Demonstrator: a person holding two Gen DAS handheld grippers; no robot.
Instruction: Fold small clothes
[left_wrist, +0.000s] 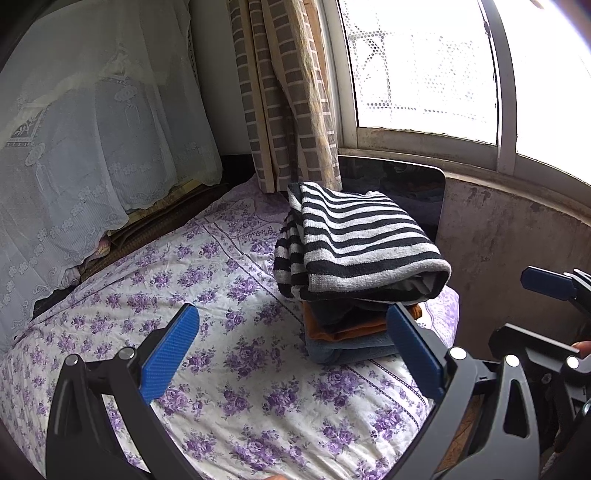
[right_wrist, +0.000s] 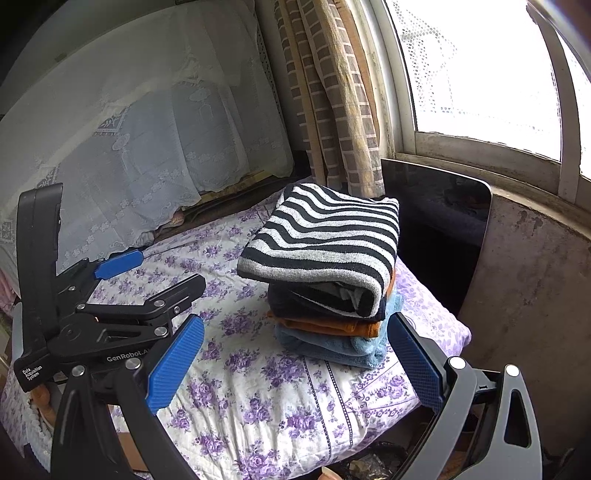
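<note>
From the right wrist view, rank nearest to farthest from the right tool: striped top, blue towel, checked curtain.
From the right tool:
1. Blue towel, bottom of the stack, just ahead.
2. Striped top, top of the stack.
3. Checked curtain, behind, by the window.

a purple floral bedsheet (left_wrist: 240, 369) is spread over the bed; white lace netting (left_wrist: 92, 147) and a checked curtain (left_wrist: 280, 92) are hung beside a bright window (left_wrist: 417, 62).

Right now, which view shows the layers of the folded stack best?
The right wrist view: under the striped top it shows dark, orange and light blue layers unobstructed. In the left wrist view, the stack is partly hidden behind a blue finger of the left tongs.
</note>
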